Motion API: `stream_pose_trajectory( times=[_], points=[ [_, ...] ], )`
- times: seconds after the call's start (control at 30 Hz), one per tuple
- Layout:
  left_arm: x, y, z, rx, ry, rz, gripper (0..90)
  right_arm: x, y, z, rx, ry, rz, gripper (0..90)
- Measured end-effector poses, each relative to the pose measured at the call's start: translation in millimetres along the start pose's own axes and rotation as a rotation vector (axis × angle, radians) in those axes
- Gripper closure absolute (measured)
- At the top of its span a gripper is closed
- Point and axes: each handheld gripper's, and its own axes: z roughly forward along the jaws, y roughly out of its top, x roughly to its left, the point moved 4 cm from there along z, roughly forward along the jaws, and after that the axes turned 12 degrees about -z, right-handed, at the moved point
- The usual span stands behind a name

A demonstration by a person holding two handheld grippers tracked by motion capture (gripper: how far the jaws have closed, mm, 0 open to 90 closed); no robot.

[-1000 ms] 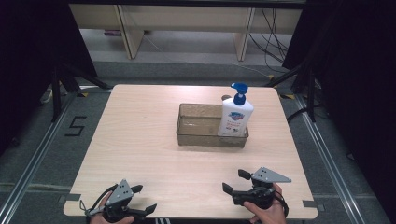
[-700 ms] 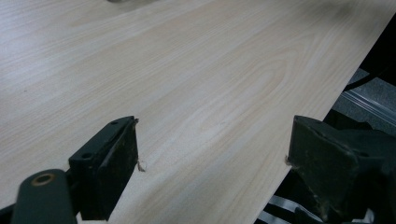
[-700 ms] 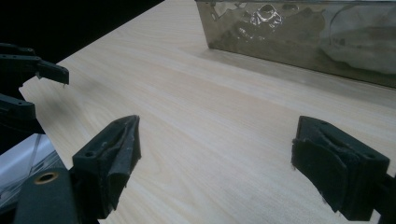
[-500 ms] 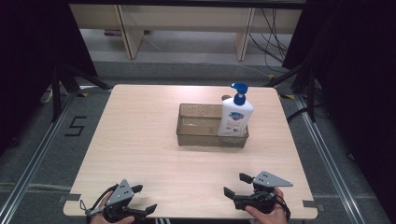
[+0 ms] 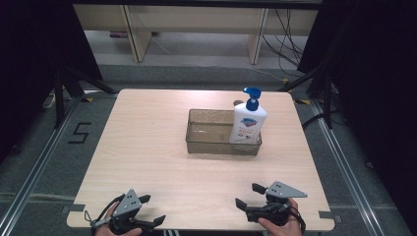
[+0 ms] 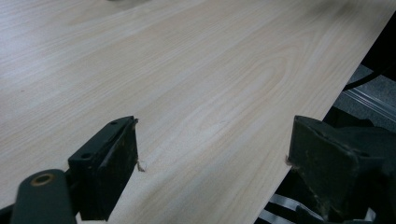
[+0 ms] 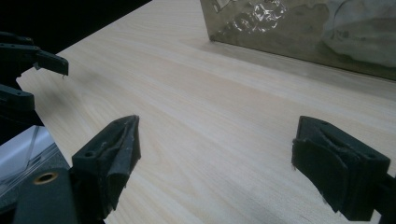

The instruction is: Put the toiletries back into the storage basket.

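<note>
From my screen I see the pale wooden table (image 5: 147,147) standing on grey floor. Left of the table, a black 5 (image 5: 78,132) is marked on the floor beside a metal rail (image 5: 34,172). Beyond the table's far edge stands a light wooden shelf unit (image 5: 133,34), with dark cables (image 5: 290,29) trailing beside it. Black curtains (image 5: 29,49) hang to the left of the table.

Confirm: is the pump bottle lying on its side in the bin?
No, the pump bottle stands upright at the right end of the clear bin, blue pump on top.
</note>
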Motion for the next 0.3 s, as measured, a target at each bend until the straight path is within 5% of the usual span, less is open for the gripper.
stream_pose_trajectory(
  times=[0.3],
  points=[
    [0.4,0.1,-0.1,-0.001,0.003,0.0,15.2,-0.3,0.6,-1.5,-0.002,-0.003,-0.004,15.8]
  ],
)
